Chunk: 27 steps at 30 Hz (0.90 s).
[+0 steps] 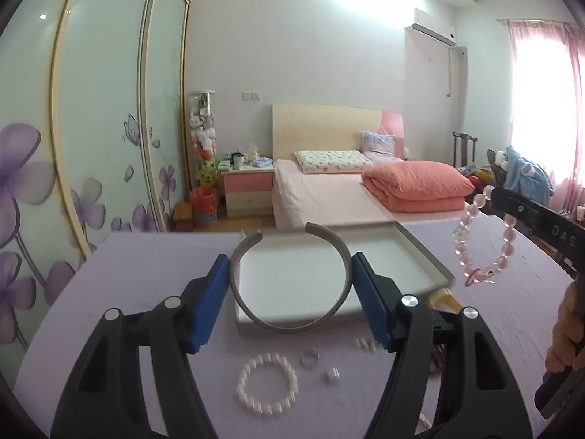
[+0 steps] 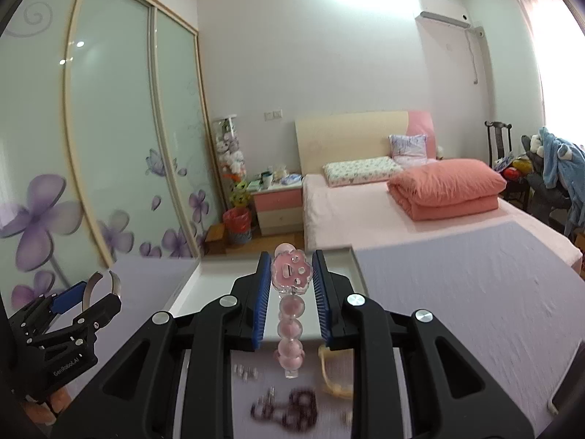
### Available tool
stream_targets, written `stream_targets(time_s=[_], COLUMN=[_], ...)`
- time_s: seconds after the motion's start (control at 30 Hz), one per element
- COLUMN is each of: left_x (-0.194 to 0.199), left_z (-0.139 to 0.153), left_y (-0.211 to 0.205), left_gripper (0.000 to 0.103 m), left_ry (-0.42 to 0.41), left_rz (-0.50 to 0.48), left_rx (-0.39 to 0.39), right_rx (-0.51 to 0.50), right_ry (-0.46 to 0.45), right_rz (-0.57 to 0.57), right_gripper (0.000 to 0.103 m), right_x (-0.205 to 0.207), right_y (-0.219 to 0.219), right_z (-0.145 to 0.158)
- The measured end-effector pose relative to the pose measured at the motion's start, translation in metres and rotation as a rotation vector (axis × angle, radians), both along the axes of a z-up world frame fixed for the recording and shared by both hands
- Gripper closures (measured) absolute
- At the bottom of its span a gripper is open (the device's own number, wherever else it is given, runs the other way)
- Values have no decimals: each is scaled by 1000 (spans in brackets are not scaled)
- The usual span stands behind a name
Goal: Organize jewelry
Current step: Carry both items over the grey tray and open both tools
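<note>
My left gripper (image 1: 290, 274) is shut on a silver open cuff bangle (image 1: 289, 323), held flat above the white tray (image 1: 424, 256). It shows at the left of the right wrist view (image 2: 98, 289). My right gripper (image 2: 290, 285) is shut on a pink bead bracelet (image 2: 290, 329) with a pink flower charm (image 2: 290, 272), held above the tray (image 2: 351, 256). In the left view the bracelet (image 1: 486, 237) hangs from the right gripper at the right.
On the lilac tablecloth (image 1: 146, 274) lie a white pearl bracelet (image 1: 267, 384), a small ring (image 1: 310, 358), small white pieces (image 1: 365, 344), a dark bead string (image 2: 292, 408) and a yellowish bracelet (image 2: 332, 373). A bed (image 1: 329, 197) stands behind the table.
</note>
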<state>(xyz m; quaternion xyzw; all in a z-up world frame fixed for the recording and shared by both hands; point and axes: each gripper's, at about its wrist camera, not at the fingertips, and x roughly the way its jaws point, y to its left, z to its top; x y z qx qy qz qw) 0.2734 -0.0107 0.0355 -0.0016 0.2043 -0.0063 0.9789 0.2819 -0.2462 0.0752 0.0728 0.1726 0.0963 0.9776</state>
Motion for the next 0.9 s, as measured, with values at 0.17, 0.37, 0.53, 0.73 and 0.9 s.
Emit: stream_targets(time_s=[0.17,0.37,0.53,0.73,0.9], left_x=[56,116,149,190,213], left_z=[0,-15,-37,-64,-83], left_y=[5,1,-5,-11,-6], left_gripper=[37,38,38,38,38], left_ry=[27,34,96,171,251], left_rz=[29,71,69,78,69], left_rx=[-41,-13,1,35,4], right_rx=[-13,-8,-2,-12,29], right_ry=[-33,45,185,344,477], right_rz=[-36,-43,-49,-65,-84], right_gripper=[79,79,79,79,79], right_x=[43,98,143,177,197], right_y=[10,21,33,44,47], right_z=[7,-13,-45,-82,-104])
